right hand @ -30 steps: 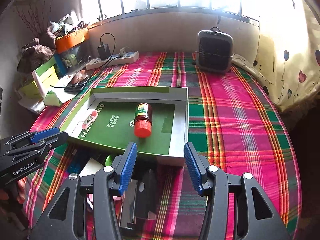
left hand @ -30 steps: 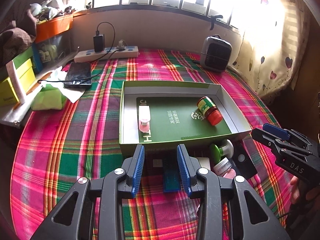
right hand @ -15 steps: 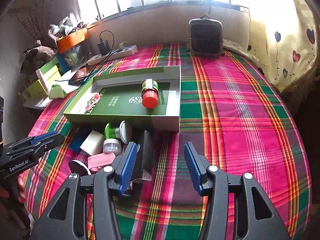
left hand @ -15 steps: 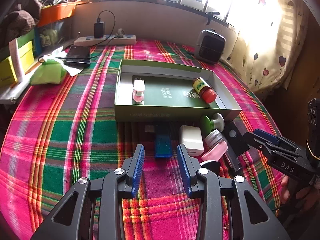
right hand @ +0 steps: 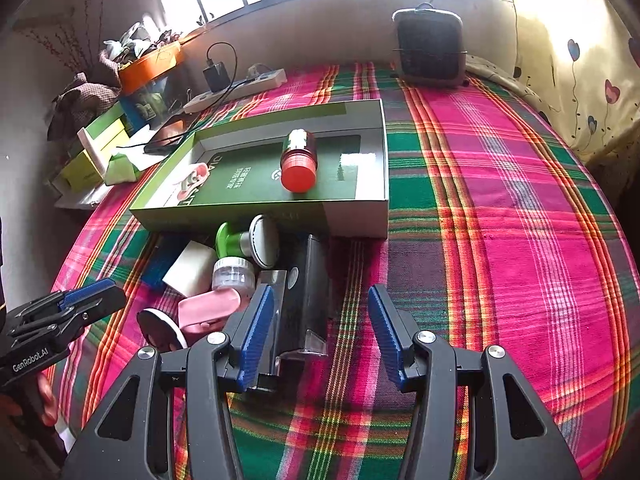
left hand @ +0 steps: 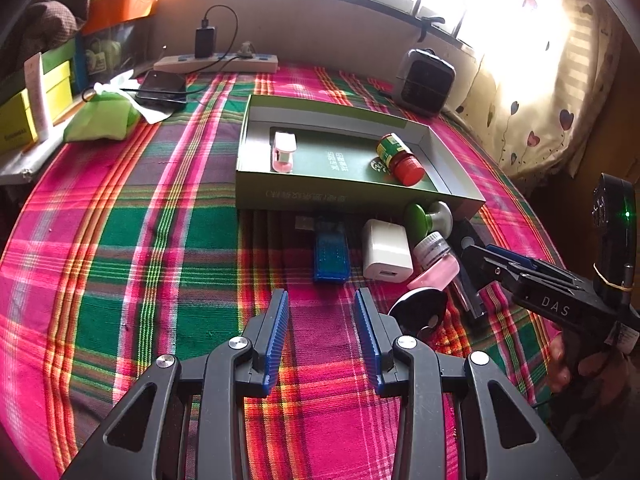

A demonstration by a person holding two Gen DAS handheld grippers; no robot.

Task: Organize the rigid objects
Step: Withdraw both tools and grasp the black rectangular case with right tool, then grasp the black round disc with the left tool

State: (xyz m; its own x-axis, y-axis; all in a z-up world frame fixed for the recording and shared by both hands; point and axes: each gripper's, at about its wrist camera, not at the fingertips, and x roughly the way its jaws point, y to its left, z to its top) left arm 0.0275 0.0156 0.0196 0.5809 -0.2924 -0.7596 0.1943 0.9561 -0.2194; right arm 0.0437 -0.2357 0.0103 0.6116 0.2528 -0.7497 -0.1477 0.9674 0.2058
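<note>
- A cluster of small things lies on the plaid-covered counter (left hand: 120, 248) just in front of the green box (left hand: 352, 196): a blue stick (left hand: 330, 254), a white charger (left hand: 386, 256), a green-handled stamp (left hand: 426, 216), a small clear jar (left hand: 432, 246), a pink case (left hand: 438, 276) and a black block (right hand: 306, 292).
- Inside the box lie a red-capped bottle (left hand: 400, 158) and a pink stapler (left hand: 283, 152).
- The left tool (left hand: 320, 322) hovers released, nothing between its pads, short of the blue stick.
- The right tool (right hand: 320, 320) is likewise spread wide and empty, over the black block's near end.

Bare cloth (right hand: 500, 208) right of cluttered green box (right hand: 360, 216)
</note>
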